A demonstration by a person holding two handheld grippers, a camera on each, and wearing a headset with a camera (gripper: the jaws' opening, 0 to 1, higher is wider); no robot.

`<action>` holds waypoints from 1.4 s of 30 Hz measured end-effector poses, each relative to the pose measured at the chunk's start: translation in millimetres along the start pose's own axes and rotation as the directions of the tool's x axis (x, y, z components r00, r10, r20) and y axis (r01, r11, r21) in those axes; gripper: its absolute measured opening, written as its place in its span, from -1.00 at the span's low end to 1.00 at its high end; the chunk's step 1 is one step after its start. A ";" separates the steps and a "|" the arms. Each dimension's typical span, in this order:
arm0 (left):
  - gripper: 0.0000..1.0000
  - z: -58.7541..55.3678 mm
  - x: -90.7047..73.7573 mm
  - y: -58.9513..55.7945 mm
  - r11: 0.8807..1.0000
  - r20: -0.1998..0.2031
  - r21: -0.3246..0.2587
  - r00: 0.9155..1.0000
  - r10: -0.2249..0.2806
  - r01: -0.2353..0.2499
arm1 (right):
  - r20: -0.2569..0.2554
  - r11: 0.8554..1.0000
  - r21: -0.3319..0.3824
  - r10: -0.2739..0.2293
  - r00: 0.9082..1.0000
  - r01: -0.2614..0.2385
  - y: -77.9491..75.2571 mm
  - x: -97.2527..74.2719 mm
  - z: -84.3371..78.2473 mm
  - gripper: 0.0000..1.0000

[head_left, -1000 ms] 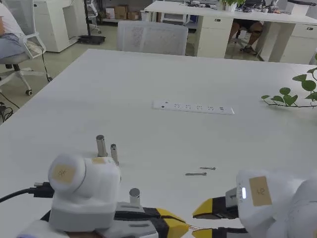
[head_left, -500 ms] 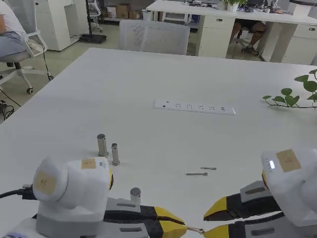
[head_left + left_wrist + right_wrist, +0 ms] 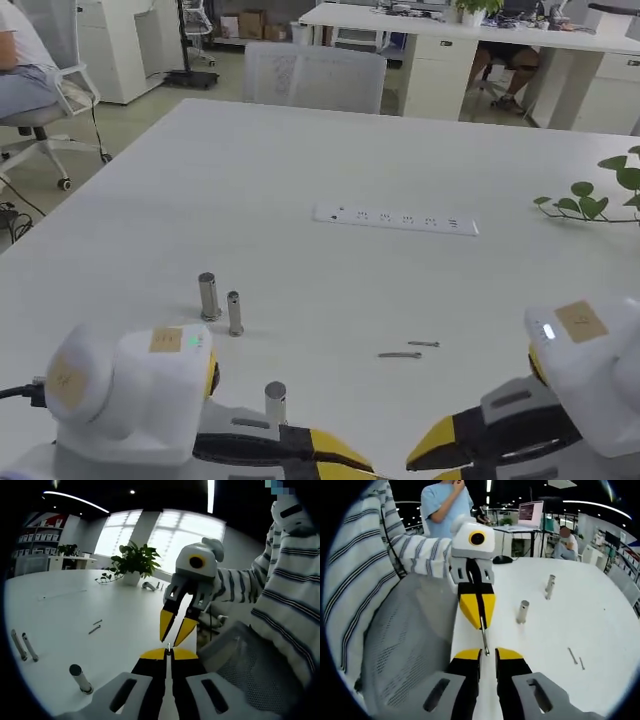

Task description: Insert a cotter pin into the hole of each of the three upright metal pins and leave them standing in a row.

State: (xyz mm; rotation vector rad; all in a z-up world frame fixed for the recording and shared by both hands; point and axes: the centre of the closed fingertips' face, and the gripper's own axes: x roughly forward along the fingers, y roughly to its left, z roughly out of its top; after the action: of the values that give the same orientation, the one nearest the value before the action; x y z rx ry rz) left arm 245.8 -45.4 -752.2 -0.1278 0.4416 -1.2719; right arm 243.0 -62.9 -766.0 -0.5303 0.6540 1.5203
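— Noticed both sets of fingertips lower in the head view than a second ago, nearly off its bottom edge; caught the right gripper (image 3: 170,642) sitting further out to the right as well.
— Agreed. Found the left gripper (image 3: 480,624) pinched tight on a cotter pin (image 3: 483,636), left fingers (image 3: 476,605) pressed together, with the shank poking out past the tips.
— And the right fingers (image 3: 468,656)?
— Apart. Saw a clear gap there, with the cotter pin's free end reaching into it. Couldn't tell whether touching either finger.
— Tip to tip, then?
— Nearly. Found the two grippers facing each other, fingertips close, with that cotter pin between them.
— Whereabouts of the upright pins?
— Spotted the near pin (image 3: 275,403) upright on the table (image 3: 300,170), near the left fingers on their side away from the person, touching neither finger. Placed the mid pin (image 3: 234,313) and far pin (image 3: 208,296) well beyond the left fingertips, both upright, side by side, just apart.
— Anything through their holes?
— Couldn't make out holes at that size.
— Other cotters?
— Counted two lying flat on the table, ahead of the gap between the two sets of fingertips: long cotter (image 3: 398,354) nearer, short cotter (image 3: 423,344) just past it, close together, not touching.
— Beyond those?
— Made out a power strip (image 3: 395,220) far ahead of all the fingers, well apart from everything else.
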 end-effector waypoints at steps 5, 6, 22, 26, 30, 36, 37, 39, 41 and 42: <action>-1.00 1.1 -0.9 -1.5 1.000 0.005 0.004 1.000 -0.004 0.004 | 0.007 1.000 -0.010 0.024 1.000 -0.024 4.3 2.9 1.7 -0.77; -1.00 1.5 -1.0 -2.1 1.000 0.007 0.001 1.000 -0.006 0.006 | 0.011 1.000 -0.009 0.025 1.000 -0.025 4.5 3.1 2.3 -0.78; -1.00 0.5 -1.5 -6.6 1.000 0.008 0.008 1.000 -0.024 0.024 | 0.020 0.999 -0.002 0.052 0.998 -0.052 10.0 5.3 3.7 -0.88; -1.00 0.9 -2.0 -7.4 1.000 0.010 0.012 1.000 -0.028 0.028 | 0.018 0.998 0.008 0.060 0.998 -0.060 10.8 5.5 3.6 -0.89; -1.00 1.0 -3.9 -7.3 1.000 0.013 0.012 1.000 -0.028 0.028 | 0.030 0.998 0.017 0.063 0.998 -0.063 10.5 4.4 5.6 -0.90; -1.00 -0.2 -5.3 -8.1 0.999 0.014 0.008 0.999 -0.031 0.031 | 0.039 0.997 0.029 0.068 0.997 -0.069 11.0 2.1 8.0 -0.91; -1.00 -0.1 -5.4 -8.3 0.999 0.017 0.008 0.999 -0.032 0.032 | 0.040 0.997 0.030 0.069 0.997 -0.070 10.8 1.7 8.1 -0.91; -1.00 -0.1 -5.3 -8.5 0.999 0.019 0.005 0.999 -0.033 0.033 | 0.041 0.997 0.031 0.071 0.997 -0.073 10.9 0.9 8.4 -0.91; -0.99 -0.4 -5.1 -9.0 0.999 0.019 0.005 0.999 -0.036 0.036 | 0.038 0.997 0.033 0.074 0.997 -0.076 11.5 0.5 8.2 -0.92; -0.99 -0.8 -4.9 -9.1 0.999 0.019 0.005 0.999 -0.036 0.036 | 0.034 0.997 0.030 0.075 0.997 -0.076 11.8 0.3 8.0 -0.92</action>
State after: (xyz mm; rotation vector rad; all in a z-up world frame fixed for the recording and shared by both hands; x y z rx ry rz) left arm 236.2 -43.4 -748.6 -0.1446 0.4219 -1.3063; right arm 231.7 -57.2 -759.5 -0.4604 0.6777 1.5835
